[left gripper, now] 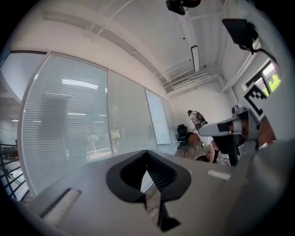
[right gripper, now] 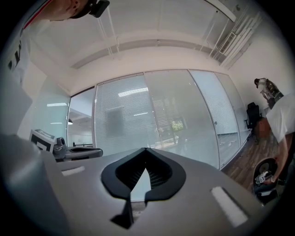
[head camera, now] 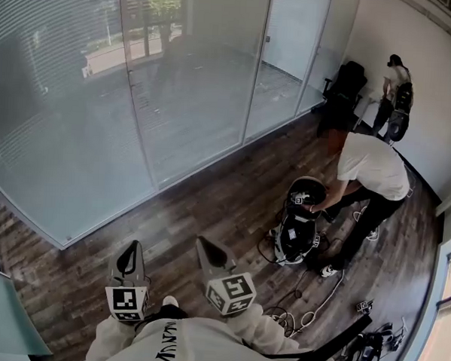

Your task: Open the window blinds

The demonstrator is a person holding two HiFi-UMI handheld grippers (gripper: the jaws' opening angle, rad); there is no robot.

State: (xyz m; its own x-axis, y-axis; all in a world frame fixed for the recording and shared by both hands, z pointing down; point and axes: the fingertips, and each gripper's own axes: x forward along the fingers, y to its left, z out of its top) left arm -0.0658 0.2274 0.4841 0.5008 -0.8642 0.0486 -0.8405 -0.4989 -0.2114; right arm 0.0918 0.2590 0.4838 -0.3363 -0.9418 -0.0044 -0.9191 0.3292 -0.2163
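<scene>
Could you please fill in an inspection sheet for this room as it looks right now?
Surface: wooden floor, bare in front of the glass.
Job's things: blinds lowered behind the glass wall, untouched.
Clutter: black-and-white pack on the floor; black chair in the corner.
Grippers: left gripper and right gripper both shut, empty, pointing towards the glass.
Cables: white cable snaking beside the pack.
Surroundings: one person bending over the pack; second person by the far wall.

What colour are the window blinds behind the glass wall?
The blinds are pale grey-white, with fine horizontal slats. They show best in the right gripper view.
</scene>
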